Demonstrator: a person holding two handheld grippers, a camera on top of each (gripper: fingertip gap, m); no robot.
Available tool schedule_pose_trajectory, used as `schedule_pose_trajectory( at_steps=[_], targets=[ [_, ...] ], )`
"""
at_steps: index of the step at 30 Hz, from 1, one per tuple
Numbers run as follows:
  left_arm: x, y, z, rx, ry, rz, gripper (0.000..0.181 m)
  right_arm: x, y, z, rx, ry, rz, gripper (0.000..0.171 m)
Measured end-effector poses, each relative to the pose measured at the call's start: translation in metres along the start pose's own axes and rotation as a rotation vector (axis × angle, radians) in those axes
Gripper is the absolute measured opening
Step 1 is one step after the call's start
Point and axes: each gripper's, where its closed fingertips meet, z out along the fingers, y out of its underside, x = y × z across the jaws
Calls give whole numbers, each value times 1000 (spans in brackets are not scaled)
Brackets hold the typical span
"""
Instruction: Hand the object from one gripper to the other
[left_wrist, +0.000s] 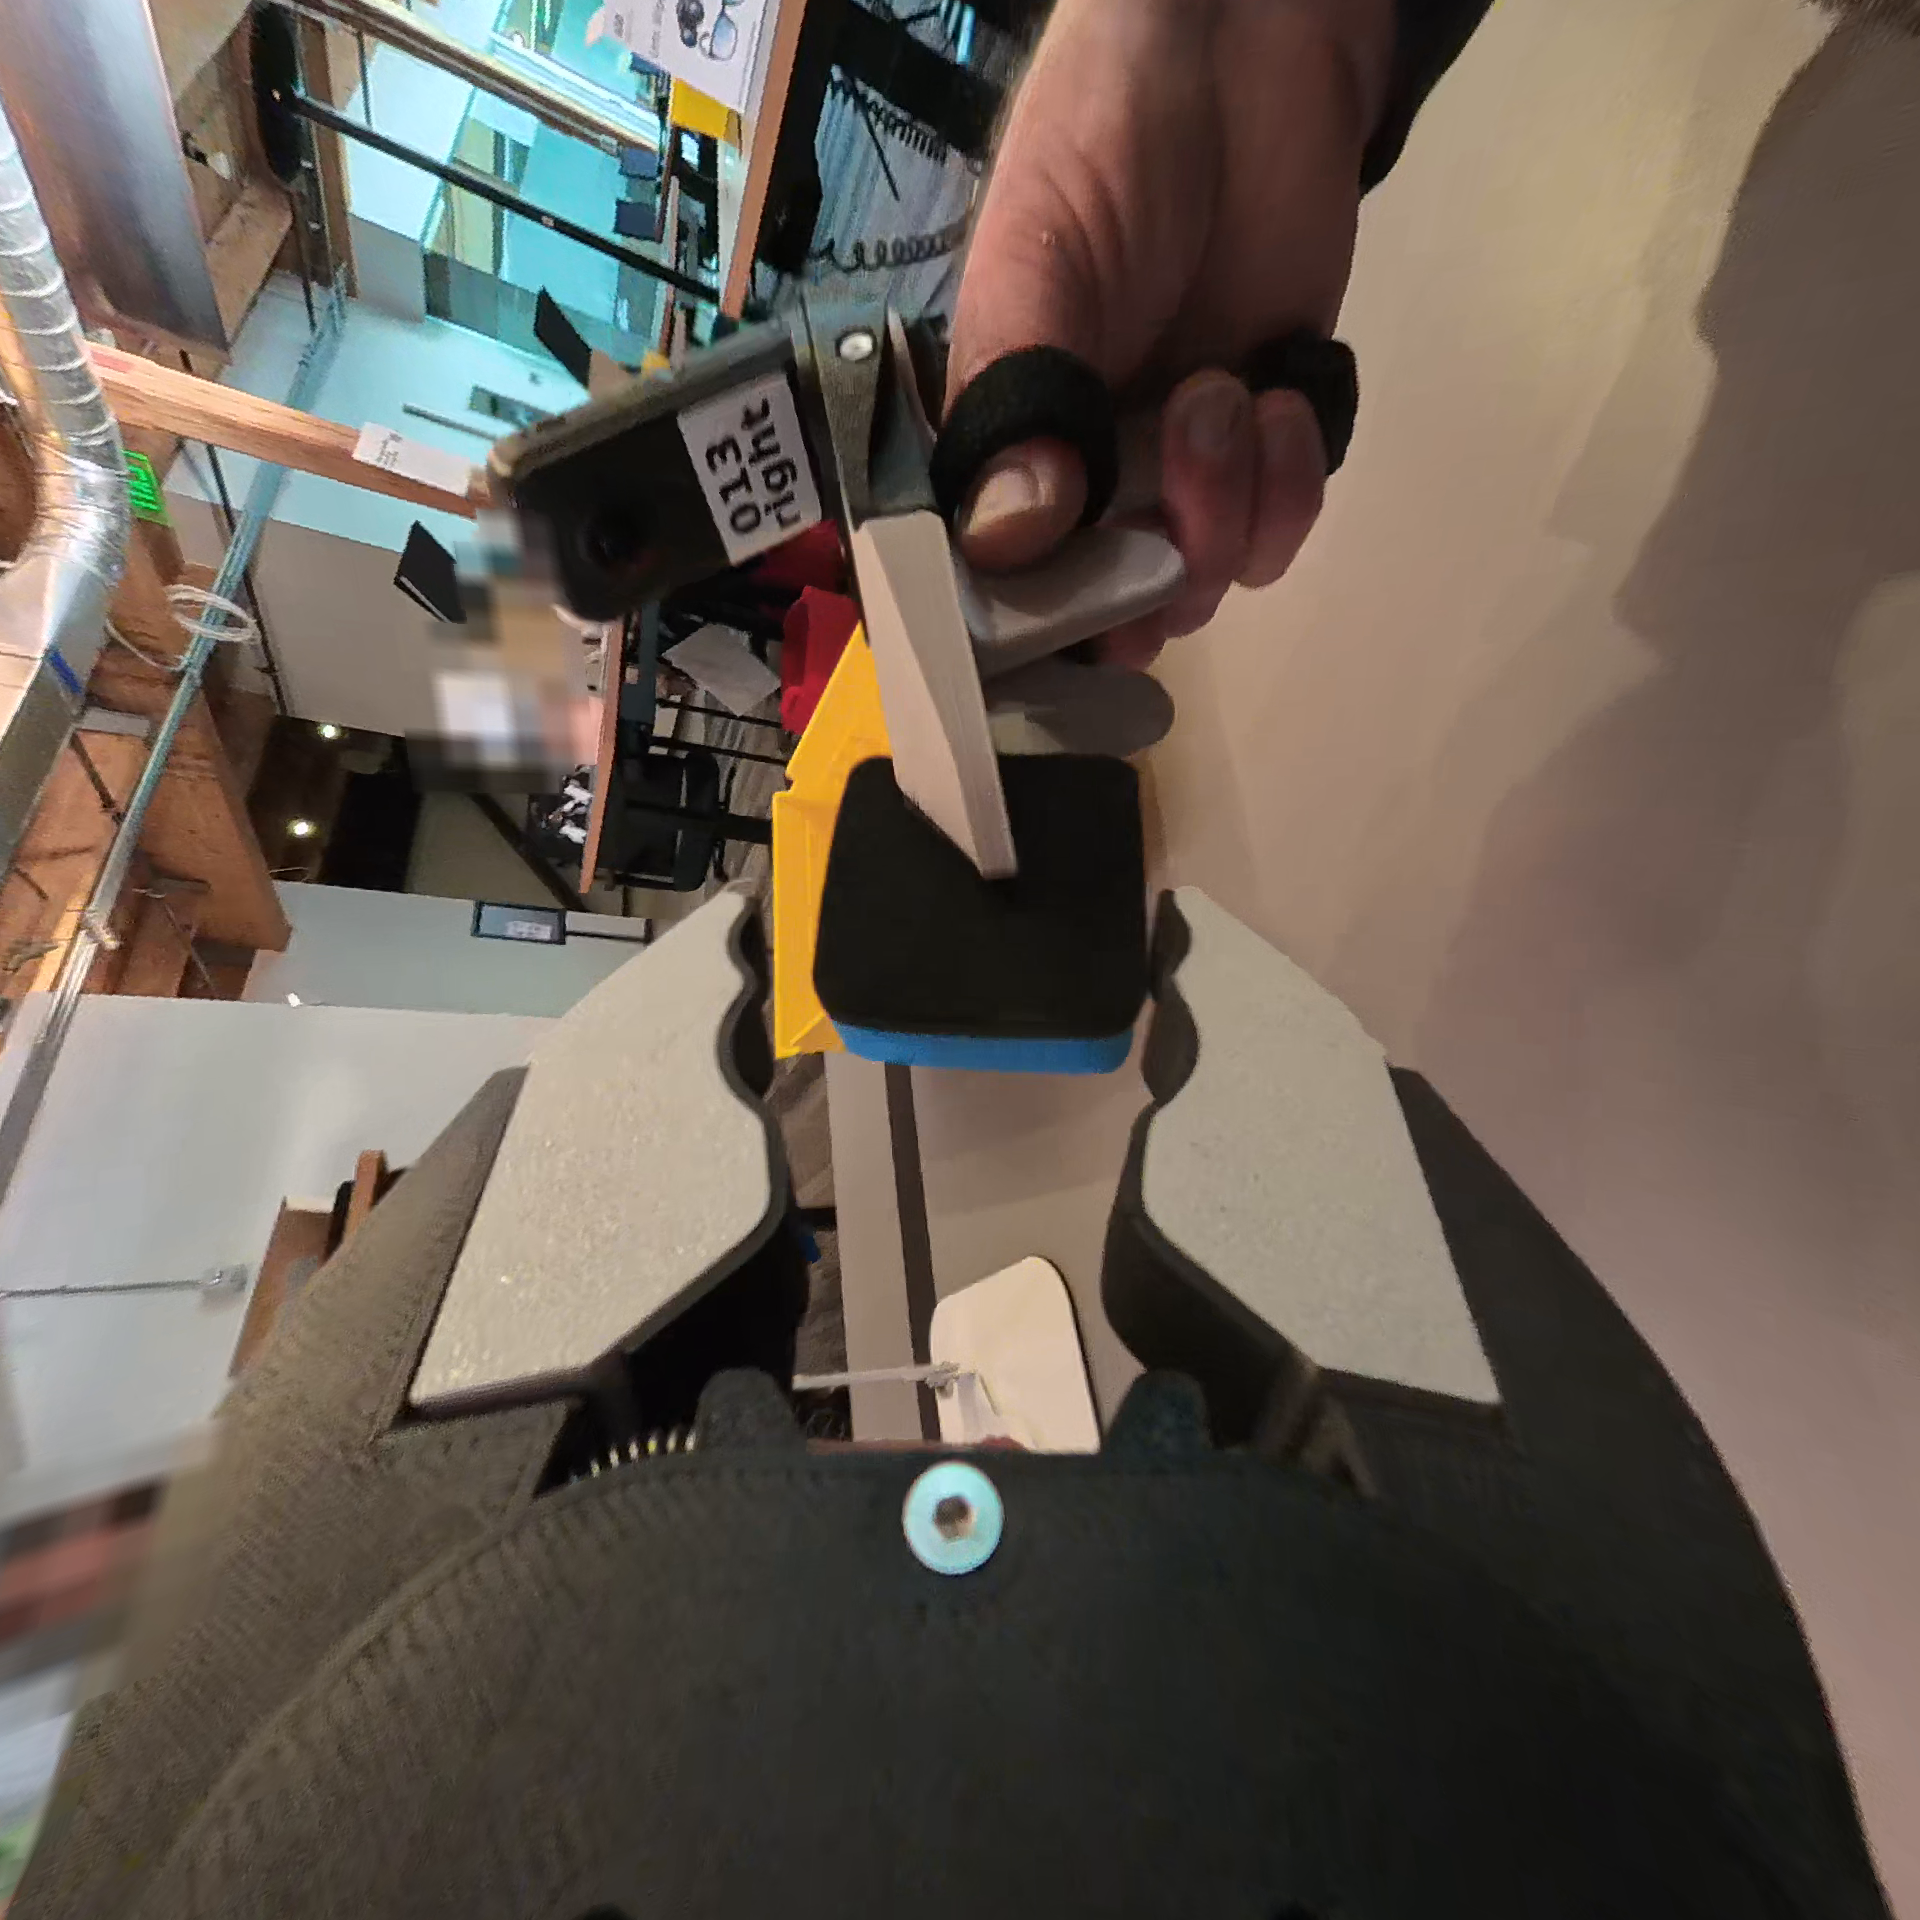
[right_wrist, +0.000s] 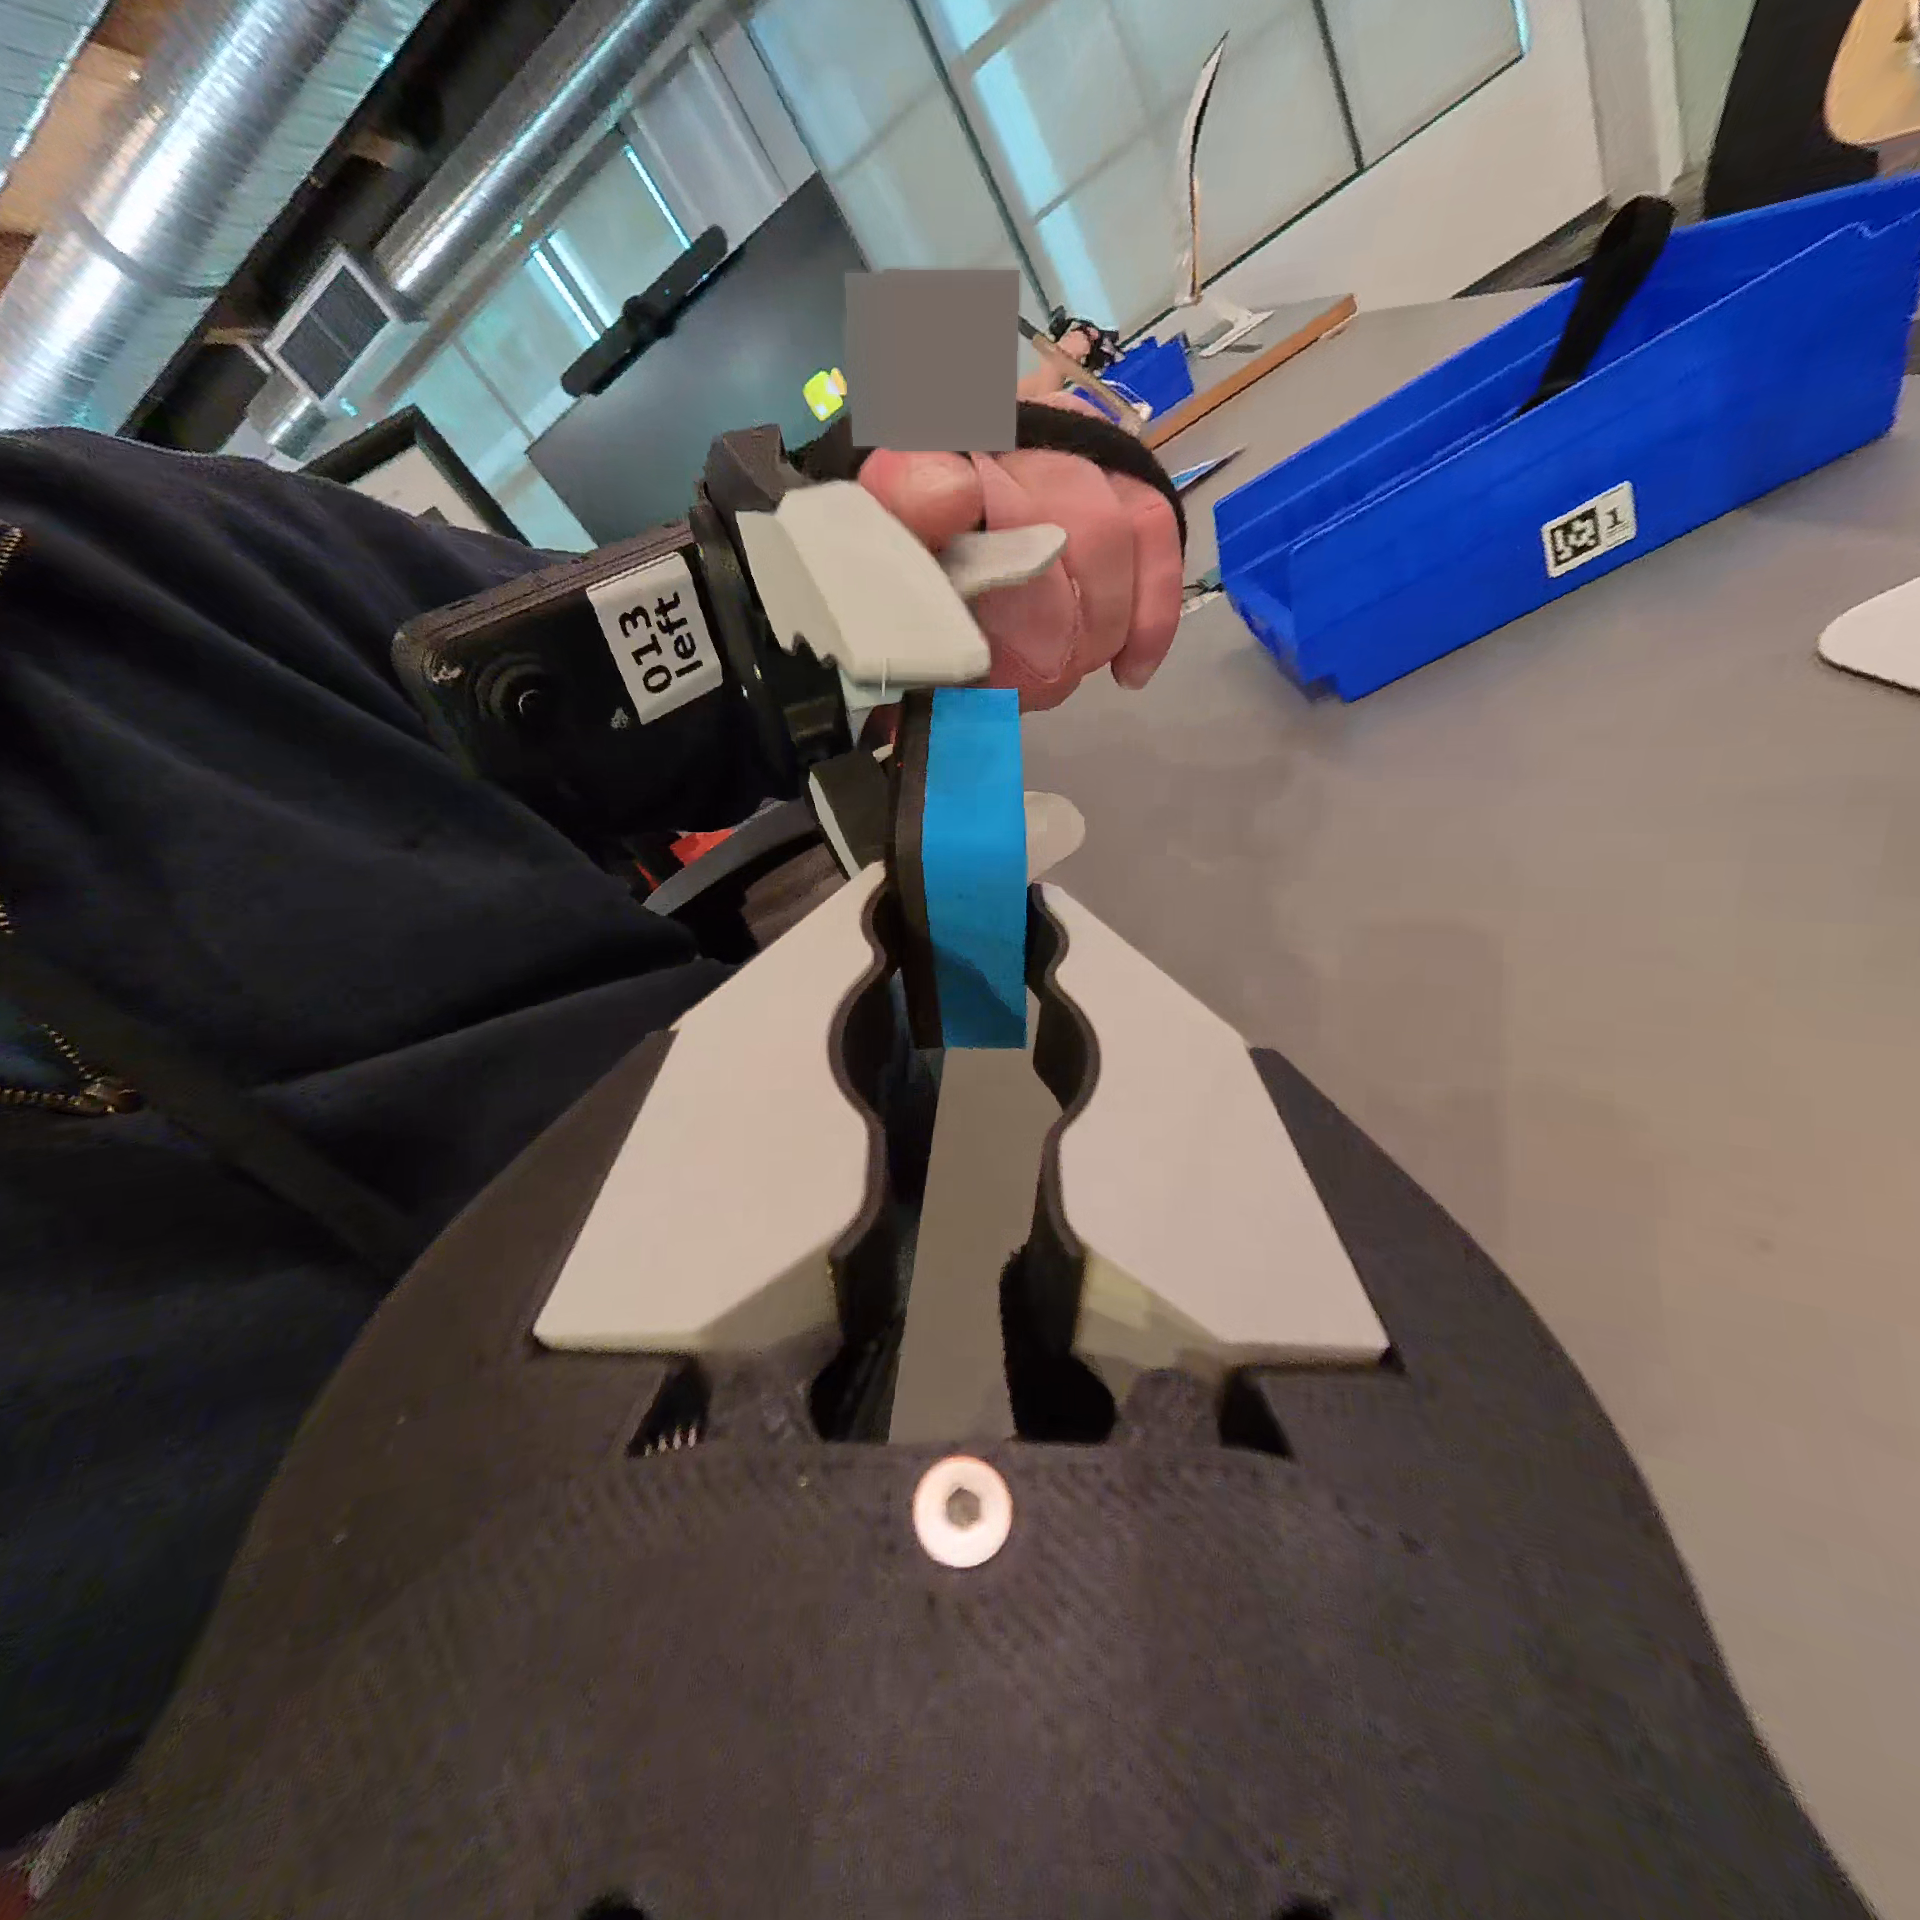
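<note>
The eraser (right_wrist: 971, 873), blue foam with a black felt face, hangs above the grey bench (right_wrist: 1455, 935), pinched at its lower end between the right gripper's (right_wrist: 961, 940) fingers, which press both flat faces. The left gripper (left_wrist: 961, 987) stands spread around it, fingers just off the eraser's two side edges with slim gaps, not touching. In the right wrist view the eraser's top edge lies by the left gripper's upper finger (right_wrist: 873, 592). A blue bin (right_wrist: 1558, 447) sits well apart, leaving open bench between.
</note>
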Motion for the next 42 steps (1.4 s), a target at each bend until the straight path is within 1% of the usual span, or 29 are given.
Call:
schedule_pose_trajectory(
  at_steps=[2, 6, 8, 9, 10, 12, 13, 16, 18, 20, 22, 24, 26, 29, 31, 33, 36, 40, 42],
  targets=[
    [5, -5, 1, 22, 34, -20, 58, -1, 1, 1, -10, -12, 3, 19],
    [6, -7, 0, 37, 67, -82, 58, -4, 0, 1, 9, -37, 15, 19],
    [4, -8, 0, 34, 75, -95, 58, -4, -4, 1, 34, -32, -12, 20],
    [4, -8, -1, 34, 83, -105, 57, -4, -5, 1, 39, -17, -40, 28],
    [2, -8, -2, 39, 84, -122, 57, 0, -6, 0, 41, 21, -78, 45],
    [-4, -4, -2, 27, 77, -168, 57, 4, -11, -5, 52, 96, -179, 52],
    [-6, -2, -3, 31, 80, -200, 57, 5, -14, -8, 54, 129, -224, 62],
    [-10, 2, -5, 46, 118, -305, 57, 9, -15, -15, -5, 267, -453, 66],
    [-13, 4, -5, 60, 132, -382, 57, 5, -20, -18, -19, 325, -580, 67],
    [-12, 3, -4, 80, 178, -463, 57, 3, -25, -21, -29, 382, -687, 70],
    [-11, 1, -4, 107, 223, -521, 57, -1, -28, -20, -35, 398, -766, 69],
    [-11, -3, -4, 138, 261, -582, 57, 1, -26, -18, -77, 412, -797, 69],
    [-13, -6, -5, 176, 293, -651, 57, 2, -25, -17, -94, 413, -827, 65],
    [-17, -8, -6, 205, 311, -689, 57, -2, -28, -16, -77, 394, -838, 54],
    [-16, -8, -5, 208, 323, -702, 57, 0, -26, -14, -87, 382, -824, 55],
    [-16, -9, -5, 222, 345, -736, 57, -3, -25, -13, -69, 363, -833, 48],
    [-13, -8, -5, 223, 361, -750, 57, -1, -23, -13, -83, 365, -823, 48],
    [-13, -8, -4, 236, 377, -786, 58, -1, -23, -13, -44, 338, -747, 47],
    [-15, -6, -3, 227, 342, -752, 61, -3, -27, -15, 6, 314, -684, 47]
  ],
)
